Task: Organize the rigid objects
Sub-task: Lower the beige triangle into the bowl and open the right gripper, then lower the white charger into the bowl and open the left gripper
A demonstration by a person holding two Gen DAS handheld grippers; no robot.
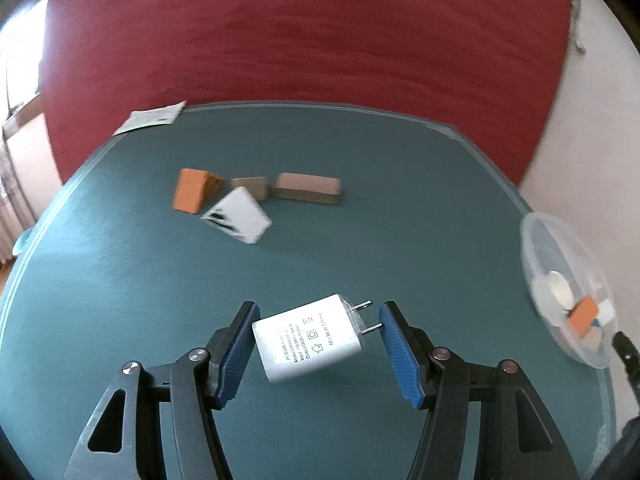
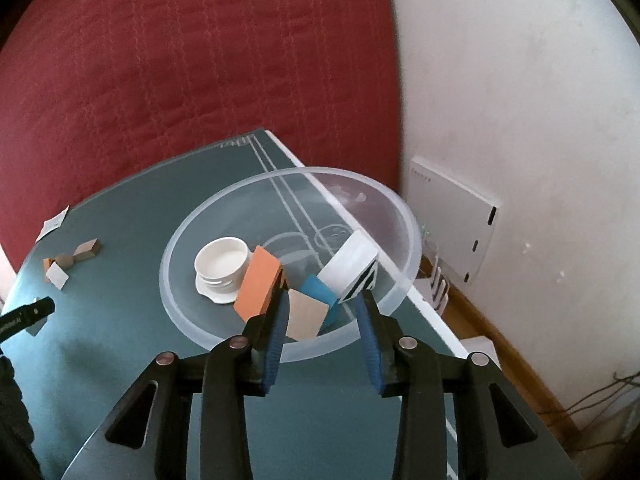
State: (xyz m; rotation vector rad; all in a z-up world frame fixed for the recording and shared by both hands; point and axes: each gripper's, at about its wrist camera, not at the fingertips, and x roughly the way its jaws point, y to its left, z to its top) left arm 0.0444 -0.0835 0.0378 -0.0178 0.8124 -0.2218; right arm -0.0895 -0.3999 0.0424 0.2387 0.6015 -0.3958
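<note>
In the left wrist view a white plug charger (image 1: 310, 338) lies on the teal table (image 1: 360, 248) between the jaws of my left gripper (image 1: 316, 318), which is open around it without touching. Farther back lie an orange block (image 1: 195, 195), a white block (image 1: 239, 215) and two brown blocks (image 1: 308, 189). In the right wrist view my right gripper (image 2: 324, 304) is open and empty over the near rim of a clear bowl (image 2: 200, 216). The bowl holds a white cap (image 2: 222, 266), an orange block (image 2: 259, 283), a tan block (image 2: 306, 316), a blue block (image 2: 320, 290) and a white block (image 2: 352, 264).
The bowl (image 1: 536, 236) sits at the table's right edge, partly overhanging it. A paper card (image 1: 150, 117) lies at the far left edge. A red bedspread (image 2: 180, 60) lies behind the table; a white wall (image 2: 520, 100) with a router is to the right.
</note>
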